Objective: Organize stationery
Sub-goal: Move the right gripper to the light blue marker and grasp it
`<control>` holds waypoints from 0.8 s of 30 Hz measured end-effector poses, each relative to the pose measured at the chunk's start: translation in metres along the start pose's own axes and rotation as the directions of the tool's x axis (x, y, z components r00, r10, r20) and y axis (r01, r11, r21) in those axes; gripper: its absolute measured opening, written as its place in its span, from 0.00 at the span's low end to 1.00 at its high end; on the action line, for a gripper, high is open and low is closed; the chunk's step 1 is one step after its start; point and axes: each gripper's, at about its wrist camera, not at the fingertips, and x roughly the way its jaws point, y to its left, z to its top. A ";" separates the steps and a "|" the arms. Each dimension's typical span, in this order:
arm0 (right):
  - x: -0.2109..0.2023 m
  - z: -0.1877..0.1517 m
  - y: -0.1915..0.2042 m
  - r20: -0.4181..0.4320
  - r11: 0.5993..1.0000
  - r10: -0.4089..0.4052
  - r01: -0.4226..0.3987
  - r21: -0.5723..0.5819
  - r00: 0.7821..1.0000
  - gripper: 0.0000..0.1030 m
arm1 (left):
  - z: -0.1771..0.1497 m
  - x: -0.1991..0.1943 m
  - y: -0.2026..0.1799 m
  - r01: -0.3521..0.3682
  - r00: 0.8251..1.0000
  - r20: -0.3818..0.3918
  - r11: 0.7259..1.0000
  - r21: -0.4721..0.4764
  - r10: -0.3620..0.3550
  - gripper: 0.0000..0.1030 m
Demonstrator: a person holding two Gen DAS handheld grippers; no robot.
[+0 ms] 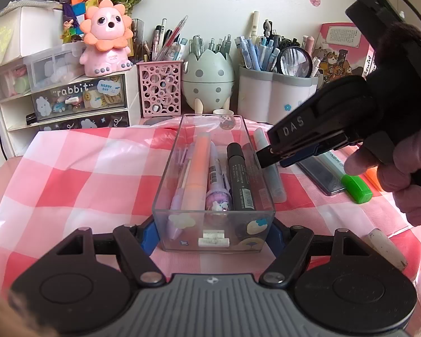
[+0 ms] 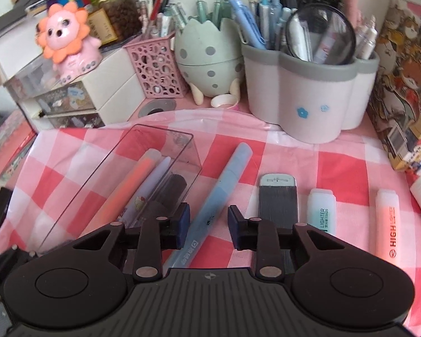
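The left gripper is clamped on the near end of a clear plastic box, its blue pads pressed against the two side walls, and the box sits lengthways on the pink-and-white checked cloth. Inside the box lie an orange highlighter, a purple pen with a cartoon print, a black marker and a lilac pen along the left wall. The right gripper hangs low over a pale blue pen that lies on the cloth just beside the box's right wall; the pen runs between the two pads, which stand apart on either side of it, and from the wrist view they do not seem to be touching it, though the angle makes that hard to judge. Further right on the cloth, side by side, are a grey lead case, a mint highlighter and a peach highlighter. A person's hand holds the right gripper. Pen holders crowd the back of the desk
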 end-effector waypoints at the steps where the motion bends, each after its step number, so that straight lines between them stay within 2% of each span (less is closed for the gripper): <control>1: -0.001 -0.001 0.001 -0.001 1.000 0.002 -0.002 -0.018 1.000 0.22 | 0.000 0.000 0.000 0.000 1.000 0.000 1.000 0.000 0.000 0.47; 6: -0.008 -0.004 0.007 -0.032 0.995 -0.008 0.004 -0.103 0.999 0.19 | 0.000 0.000 0.000 0.000 1.000 0.000 1.000 -0.001 0.000 0.47; 13: -0.018 -0.011 0.004 -0.134 0.997 -0.014 0.004 -0.079 0.991 0.18 | 0.000 0.000 0.000 0.000 1.000 0.000 1.000 0.000 0.000 0.47; 18: -0.015 -0.007 0.007 -0.142 0.997 -0.020 0.009 -0.075 0.990 0.27 | 0.000 0.000 -0.001 -0.001 1.000 -0.001 1.000 0.001 0.001 0.47; 24: -0.005 -0.002 0.018 -0.116 0.990 -0.058 0.042 -0.137 0.992 0.28 | 0.000 0.000 -0.001 -0.001 1.000 -0.001 1.000 0.001 0.001 0.47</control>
